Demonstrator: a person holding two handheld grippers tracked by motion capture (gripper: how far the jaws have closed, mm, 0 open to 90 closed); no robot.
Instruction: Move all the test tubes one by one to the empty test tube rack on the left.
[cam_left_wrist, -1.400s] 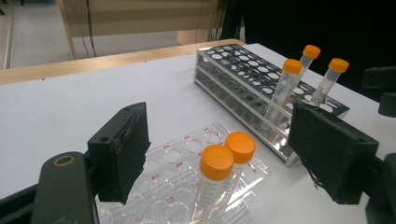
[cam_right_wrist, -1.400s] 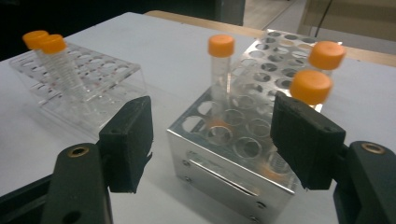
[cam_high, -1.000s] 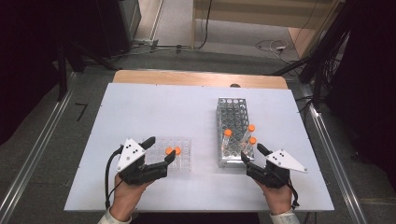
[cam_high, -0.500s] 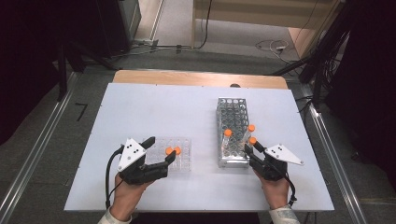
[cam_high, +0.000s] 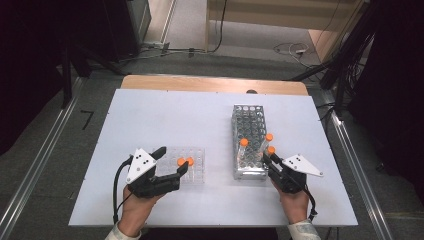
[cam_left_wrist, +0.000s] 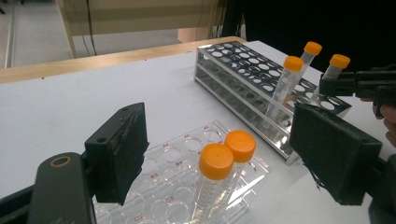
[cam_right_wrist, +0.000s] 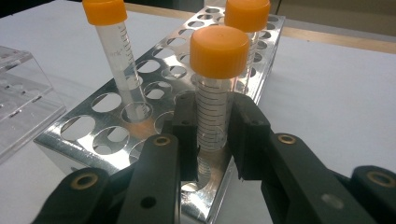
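Note:
A metal tube rack (cam_high: 248, 125) stands right of centre and holds three orange-capped tubes. My right gripper (cam_right_wrist: 212, 135) has just been closing and is now shut on the nearest tube (cam_right_wrist: 217, 93), which stands upright in a front hole of the rack (cam_right_wrist: 93, 135). The other two tubes (cam_right_wrist: 114, 56) (cam_right_wrist: 246, 18) stand free behind it. A clear plastic rack (cam_high: 195, 172) at the left holds two orange-capped tubes (cam_left_wrist: 215, 163) (cam_left_wrist: 239, 145). My left gripper (cam_left_wrist: 224, 158) stands open with its jaws on either side of these two tubes, touching neither.
The white table top (cam_high: 165, 115) has bare room behind the clear rack and between the two racks. Its wooden back edge (cam_high: 210, 84) borders the floor, where cables lie. Metal rails run along both sides of the table.
My right gripper has moved left to the front corner of the metal rack and closed on the nearest tube. The left gripper has stayed where it was.

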